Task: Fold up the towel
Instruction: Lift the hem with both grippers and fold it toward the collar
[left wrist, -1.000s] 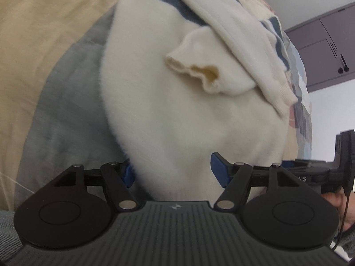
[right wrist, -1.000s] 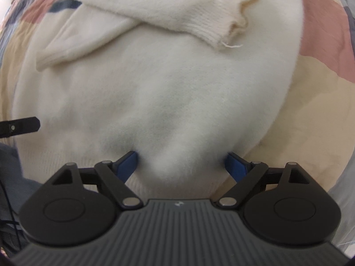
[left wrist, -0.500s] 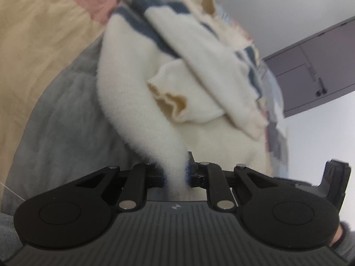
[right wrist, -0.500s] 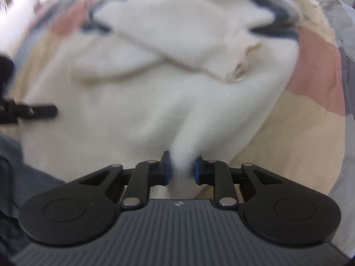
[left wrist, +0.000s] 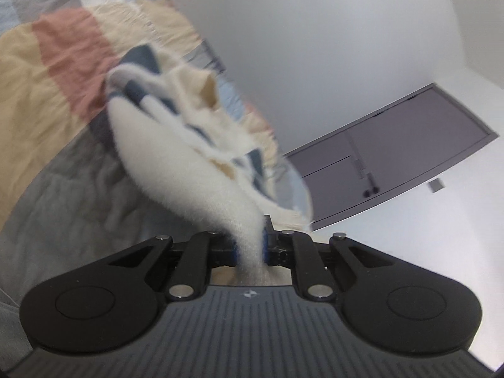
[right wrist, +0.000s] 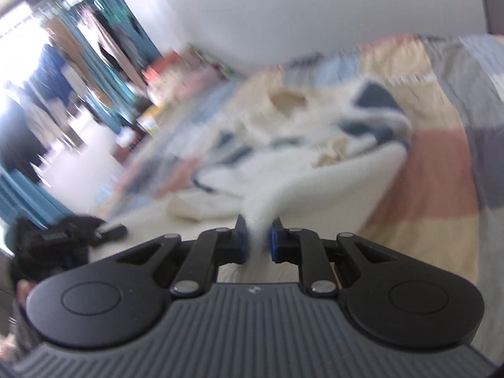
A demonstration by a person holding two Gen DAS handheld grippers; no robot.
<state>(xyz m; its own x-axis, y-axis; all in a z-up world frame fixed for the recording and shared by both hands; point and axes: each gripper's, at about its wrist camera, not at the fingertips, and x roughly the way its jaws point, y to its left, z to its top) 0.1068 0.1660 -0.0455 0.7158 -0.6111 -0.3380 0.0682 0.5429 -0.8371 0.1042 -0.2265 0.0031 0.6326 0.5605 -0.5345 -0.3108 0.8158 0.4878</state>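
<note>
Both claws are pinching the fluffy cream, navy-striped towel edge — left gripper, right gripper. The patchwork quilt is lying open around it. Only the left view is showing the grey cabinet.

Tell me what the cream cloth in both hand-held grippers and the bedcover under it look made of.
Cream cloth: looks like fuzzy knit or fleece, matte; its edge is hairy, with navy stripes further up. Bedcover: seems thin woven cotton, matte; fine wrinkles across its colour blocks. Blur leaves both uncertain.
</note>
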